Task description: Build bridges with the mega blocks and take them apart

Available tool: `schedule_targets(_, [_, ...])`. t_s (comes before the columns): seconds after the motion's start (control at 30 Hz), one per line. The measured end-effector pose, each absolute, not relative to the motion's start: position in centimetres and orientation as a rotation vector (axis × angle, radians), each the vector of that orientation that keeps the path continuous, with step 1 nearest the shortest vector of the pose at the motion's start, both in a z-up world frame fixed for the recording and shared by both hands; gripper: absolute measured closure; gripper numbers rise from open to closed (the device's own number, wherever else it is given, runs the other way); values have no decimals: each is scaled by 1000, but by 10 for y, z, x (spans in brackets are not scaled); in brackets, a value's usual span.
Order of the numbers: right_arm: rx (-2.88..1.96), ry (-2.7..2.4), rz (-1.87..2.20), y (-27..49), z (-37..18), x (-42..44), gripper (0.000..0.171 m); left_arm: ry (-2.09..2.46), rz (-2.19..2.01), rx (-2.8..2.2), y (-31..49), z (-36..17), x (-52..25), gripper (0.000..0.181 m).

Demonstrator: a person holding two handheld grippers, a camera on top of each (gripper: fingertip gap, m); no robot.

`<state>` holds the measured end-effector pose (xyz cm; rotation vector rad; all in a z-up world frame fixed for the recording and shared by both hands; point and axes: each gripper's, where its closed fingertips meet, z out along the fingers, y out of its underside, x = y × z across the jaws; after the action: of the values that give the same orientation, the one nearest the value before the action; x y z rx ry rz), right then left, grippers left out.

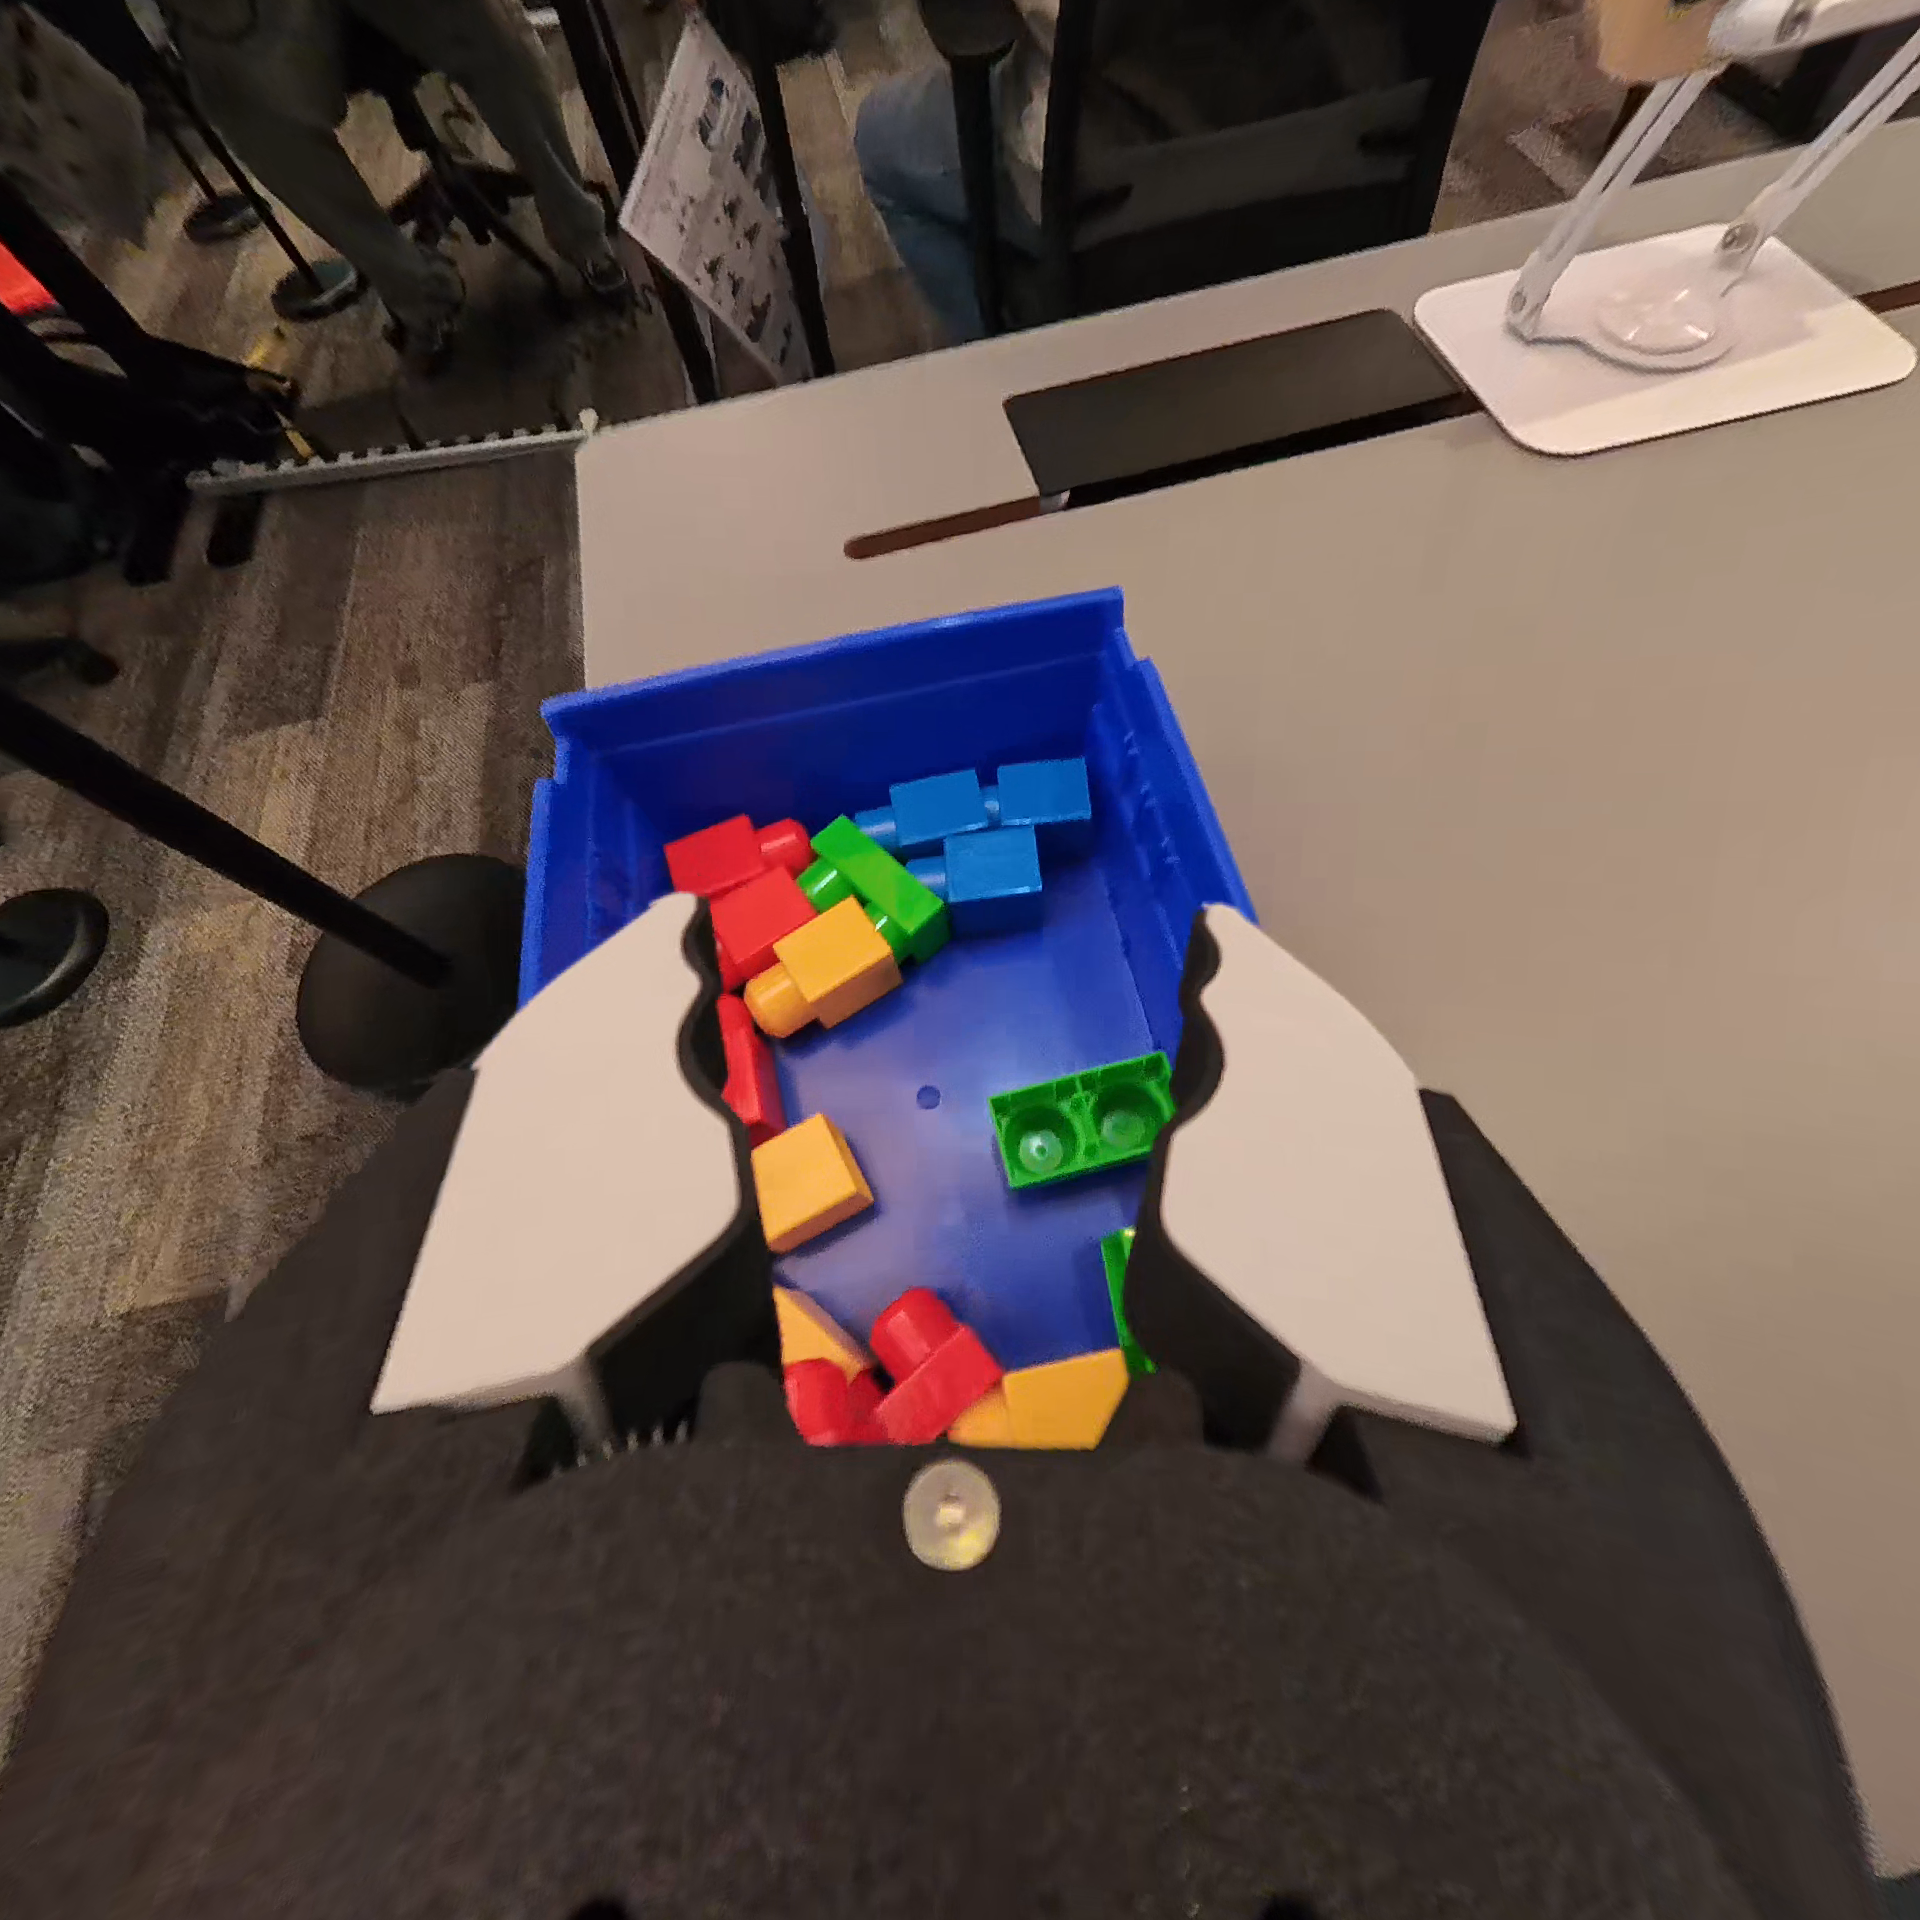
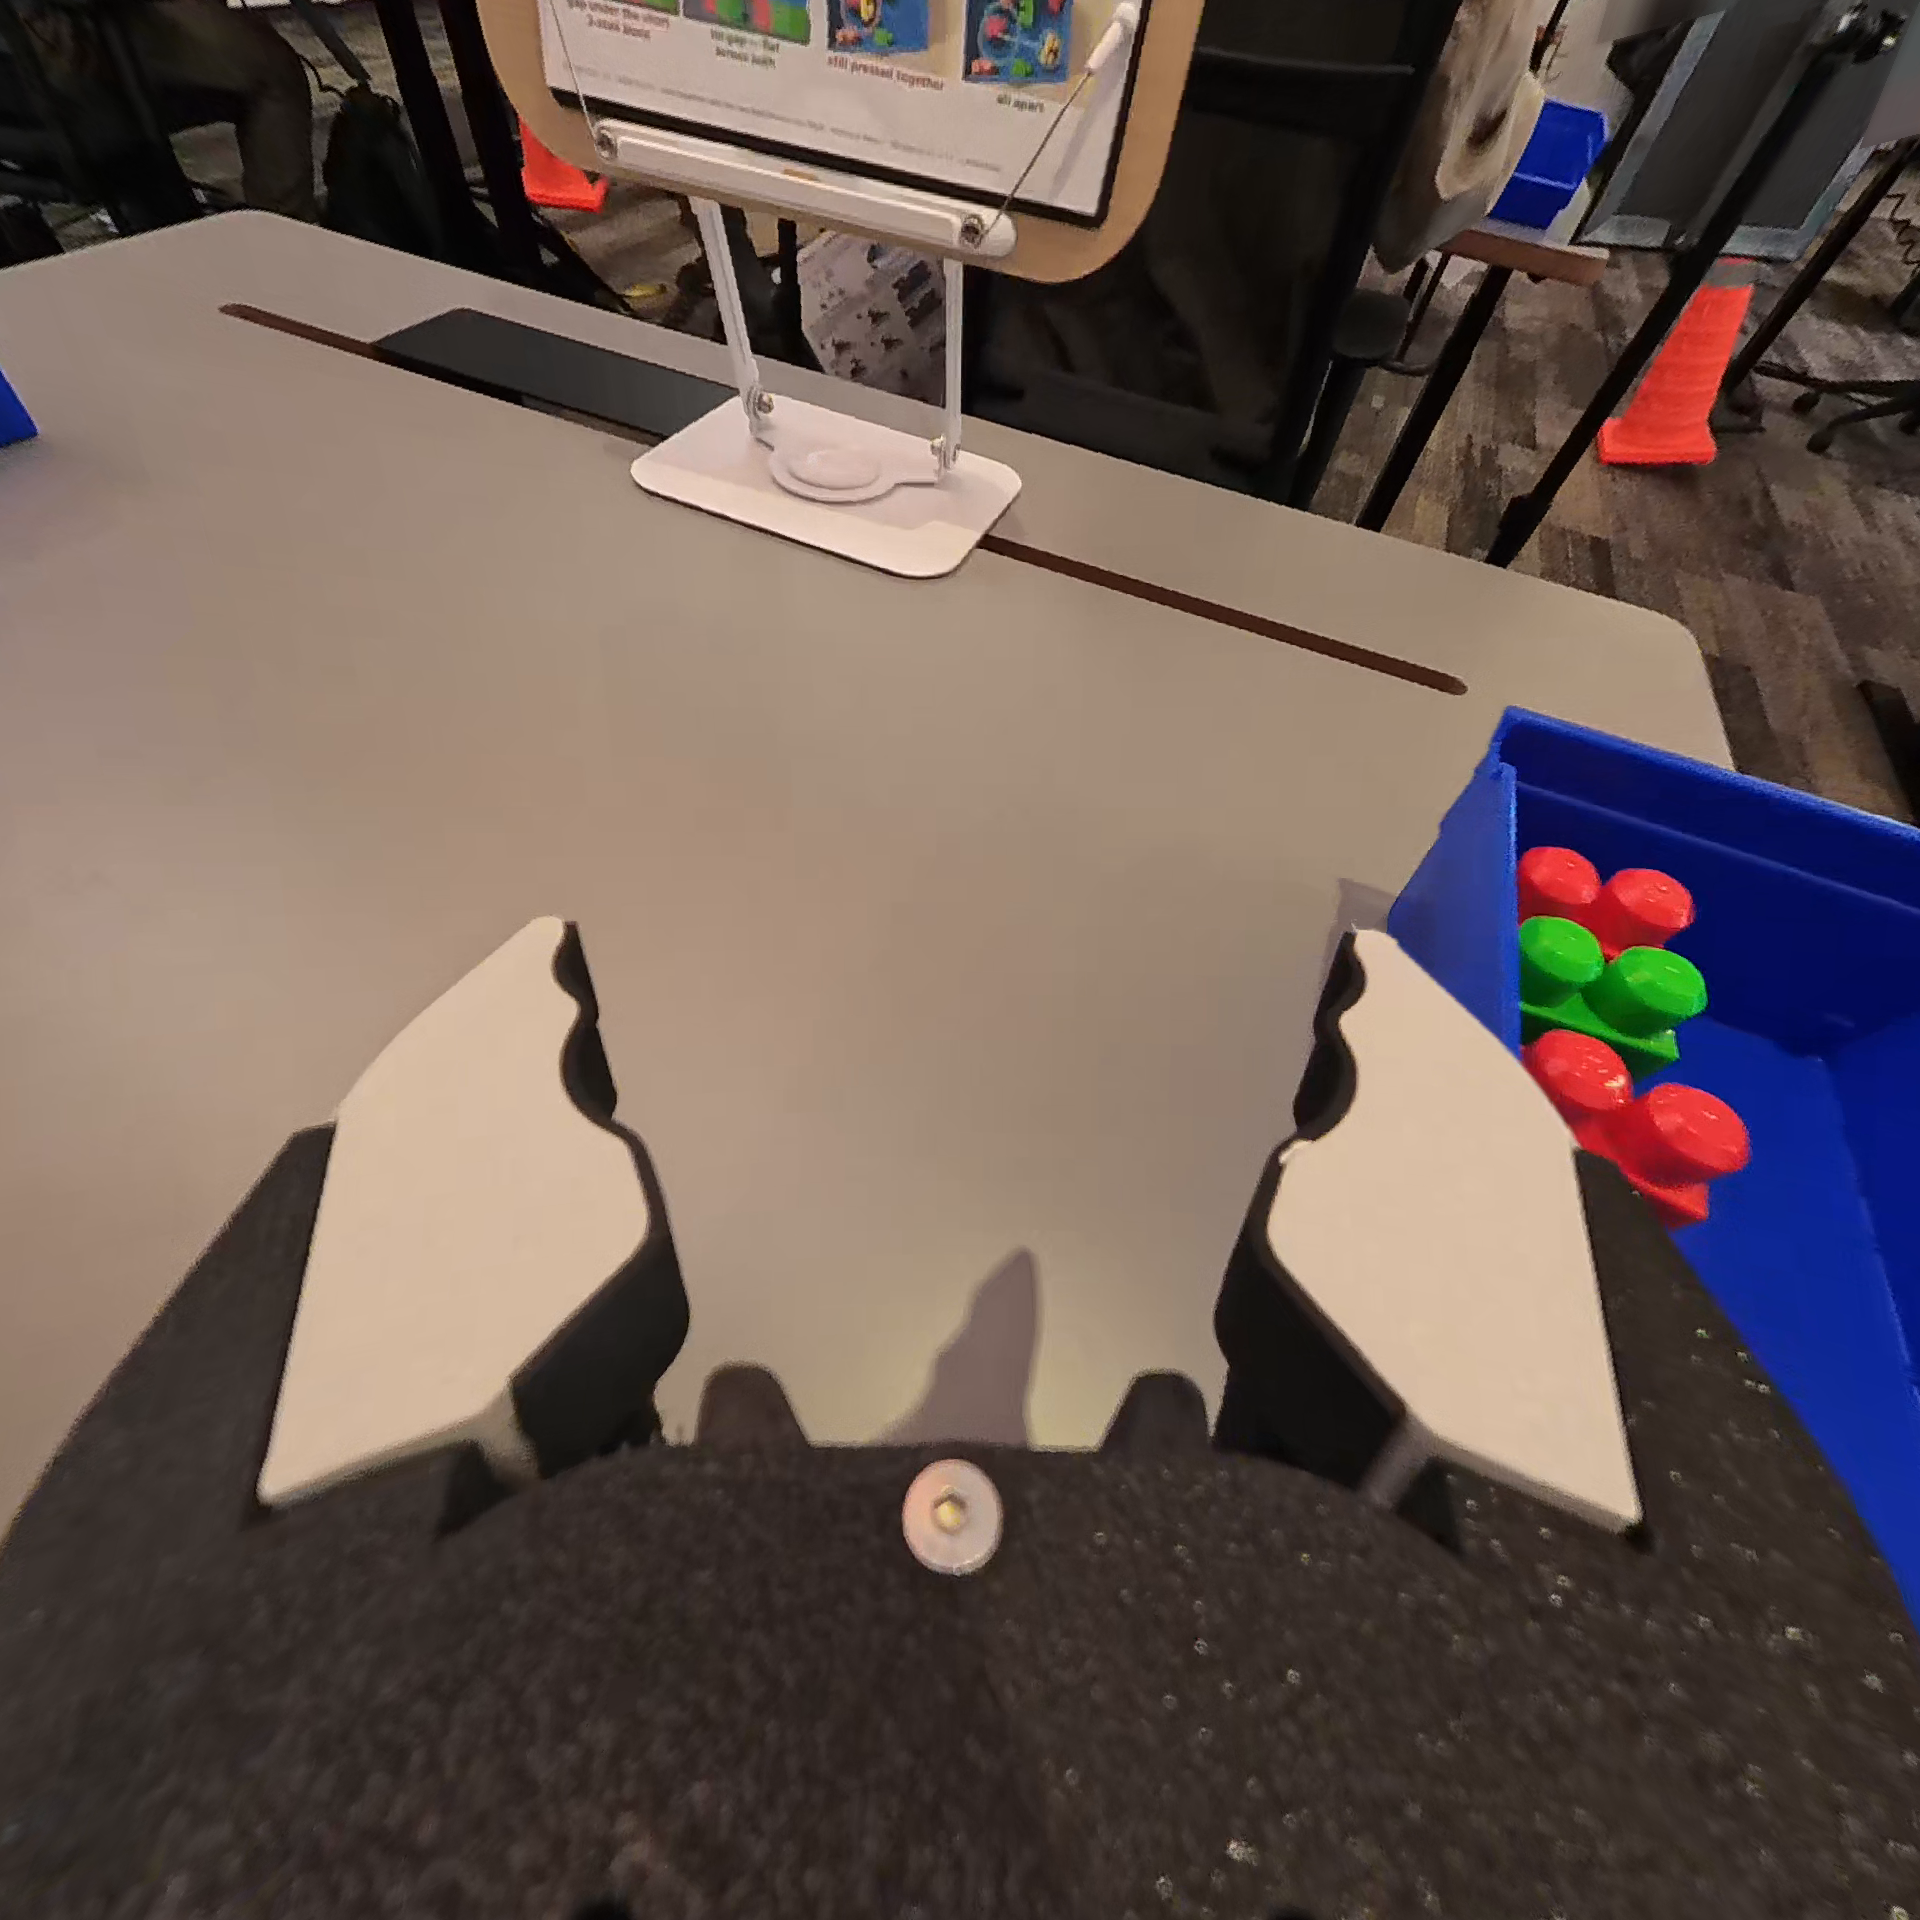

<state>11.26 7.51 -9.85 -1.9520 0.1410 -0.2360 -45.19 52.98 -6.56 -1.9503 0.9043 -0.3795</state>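
In the left wrist view a blue bin (image 1: 831, 686) sits at the table's left corner and holds several loose mega blocks: red (image 1: 717, 854), green (image 1: 883, 894), blue (image 1: 992, 862) and orange (image 1: 810, 1179). A green two-stud block (image 1: 1081, 1120) lies upside down on the bin floor. My left gripper (image 1: 945, 935) is open and empty, hovering over the bin. In the right wrist view my right gripper (image 2: 956, 935) is open and empty above the bare grey table (image 2: 831, 779). A second blue bin (image 2: 1787, 1143) at the right holds red blocks (image 2: 1662, 1143) and a green block (image 2: 1600, 987).
A white stand (image 2: 831, 483) holding a picture card (image 2: 831, 94) stands at the table's back, beside a black cable flap (image 1: 1226, 400) and a long slot (image 2: 1226, 613). The table's left edge (image 1: 580, 582) drops to carpet with stanchion bases. An orange cone (image 2: 1673, 384) is on the floor.
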Motion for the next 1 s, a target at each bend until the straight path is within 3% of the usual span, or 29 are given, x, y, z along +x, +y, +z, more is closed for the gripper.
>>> schedule_targets(0.2, [-1981,135,-252,87,-97,104,44,985,-442,-2049,523,-111,-465,108])
schedule_targets(0.43, [-2010,100,-284,108,-88,93,45,1120,-402,-2148,513,-157,-466,109])
schedule_targets(1.0, [-2045,65,-322,136,-82,77,45,1348,-257,-2074,562,-152,-471,130])
